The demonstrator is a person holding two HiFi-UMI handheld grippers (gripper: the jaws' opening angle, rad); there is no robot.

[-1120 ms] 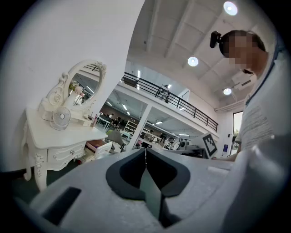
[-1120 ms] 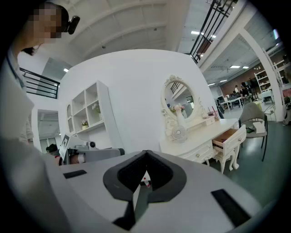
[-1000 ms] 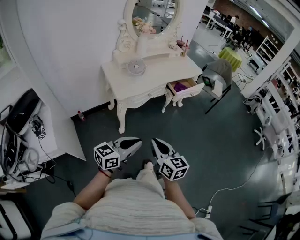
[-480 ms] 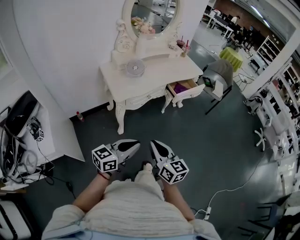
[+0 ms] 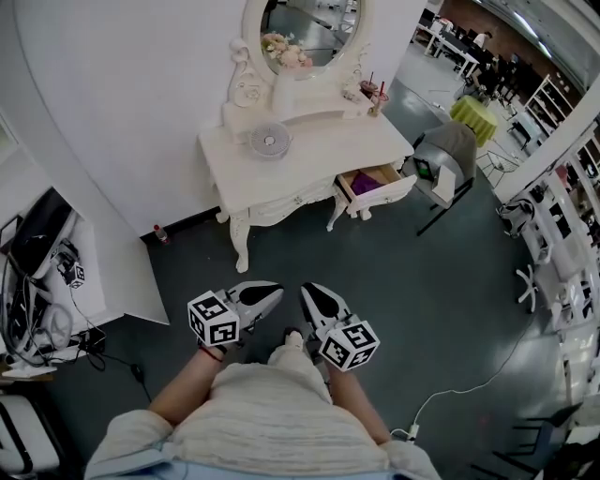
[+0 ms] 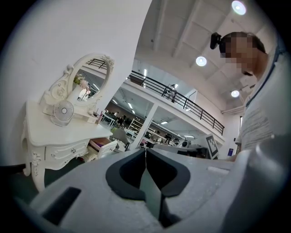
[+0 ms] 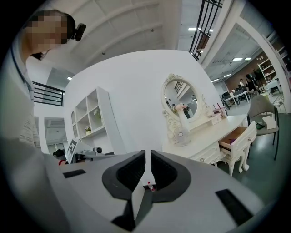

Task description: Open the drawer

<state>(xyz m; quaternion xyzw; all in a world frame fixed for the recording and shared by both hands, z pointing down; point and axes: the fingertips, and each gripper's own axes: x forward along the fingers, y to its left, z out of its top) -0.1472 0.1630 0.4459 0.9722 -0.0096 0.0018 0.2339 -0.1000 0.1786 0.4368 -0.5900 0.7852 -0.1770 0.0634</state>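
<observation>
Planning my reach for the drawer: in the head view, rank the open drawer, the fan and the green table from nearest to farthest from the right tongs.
1. The open drawer, at the dressing table's right end.
2. The fan, at the tabletop's back below the mirror.
3. The green table, far right beyond the chair.

Large open hall: staged vanity table [image 5: 328, 150], shelf unit [image 7: 93, 116].

We get bright, even light throughout. Round ceiling lamps [image 6: 201, 61] glare white in the left gripper view. Both gripper views bulge strongly and fall to black at the rim, with the nearest surfaces soft. The head view is sharp, the drawer [image 5: 375, 180] crisp, the wall [image 5: 141, 94] bowed; the table [image 5: 328, 155] casts only faint shadow.
</observation>
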